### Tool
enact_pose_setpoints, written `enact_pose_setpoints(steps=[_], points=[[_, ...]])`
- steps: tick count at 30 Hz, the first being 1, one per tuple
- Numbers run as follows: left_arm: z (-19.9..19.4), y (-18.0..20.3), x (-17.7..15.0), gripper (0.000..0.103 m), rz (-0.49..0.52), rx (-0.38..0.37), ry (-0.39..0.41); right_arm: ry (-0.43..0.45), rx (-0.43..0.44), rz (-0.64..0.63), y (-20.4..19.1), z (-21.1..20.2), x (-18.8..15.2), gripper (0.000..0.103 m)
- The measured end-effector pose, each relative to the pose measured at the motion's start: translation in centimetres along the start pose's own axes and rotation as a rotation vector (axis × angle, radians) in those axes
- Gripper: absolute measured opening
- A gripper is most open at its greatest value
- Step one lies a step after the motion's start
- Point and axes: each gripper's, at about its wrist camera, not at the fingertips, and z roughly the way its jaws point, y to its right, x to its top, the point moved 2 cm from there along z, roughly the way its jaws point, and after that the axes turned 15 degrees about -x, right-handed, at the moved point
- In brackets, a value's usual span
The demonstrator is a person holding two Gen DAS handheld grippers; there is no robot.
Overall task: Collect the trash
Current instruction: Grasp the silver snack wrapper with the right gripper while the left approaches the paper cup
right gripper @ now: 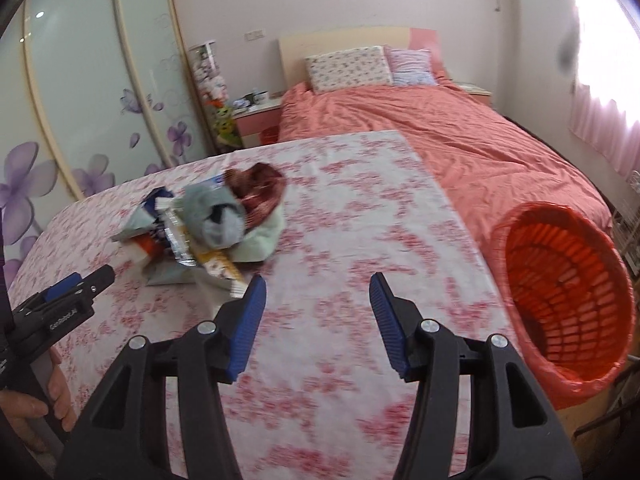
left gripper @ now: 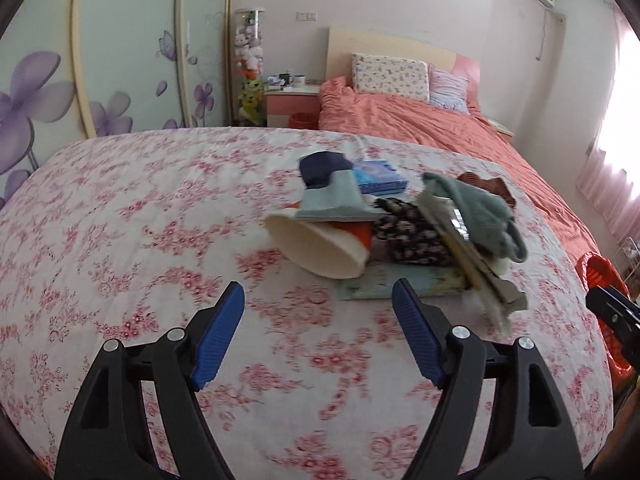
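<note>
Over a floral-clothed table [left gripper: 120,208], the left tool [left gripper: 318,338] hangs empty with jaws spread; its side reads "GenRobot.AI". Mid-table lies the trash pile [right gripper: 208,224], untouched. The right tool [right gripper: 318,312] gapes empty beside the orange bin [right gripper: 568,300]. Next, seemingly: pick one piece.

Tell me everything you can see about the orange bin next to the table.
The orange bin is a round, slatted plastic basket lined with a thin orange bag folded over its rim. It stands beside the right edge of the floral-cloth table, between the table and the salmon bed, its mouth open toward the camera. Nothing shows inside it. Neither tool touches it; the left wrist view catches only a sliver of it.
</note>
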Motion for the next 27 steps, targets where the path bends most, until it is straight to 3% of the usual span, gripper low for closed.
enact_pose_setpoints(steps=[7, 16, 17, 21, 24, 27], points=[[-0.1, -2.3, -0.4, 0.076, -0.019, 0.013, 0.006, -0.004, 0.106, -0.071, -5.5, 1.1, 0.2, 0.054], [0.2, -3.2, -0.8, 0.076, -0.055, 0.003, 0.010, -0.047, 0.053, -0.162, -9.3, 4.3, -0.3, 0.058], [0.2, -3.1, -0.7, 0.076, -0.058, -0.001, 0.014, -0.051, 0.046, -0.167, -9.4, 4.5, -0.3, 0.057], [0.4, -2.7, -0.6, 0.076, -0.058, -0.017, 0.028, -0.071, 0.046, -0.173, -9.2, 5.5, -0.9, 0.034], [0.6, -2.2, -0.6, 0.076, -0.053, -0.030, 0.042, -0.046, 0.048, -0.174, -9.1, 5.1, -1.1, 0.024], [1.0, -1.7, -0.5, 0.076, -0.052, -0.043, 0.052, -0.040, 0.048, -0.166, -8.8, 4.9, -1.1, 0.023]])
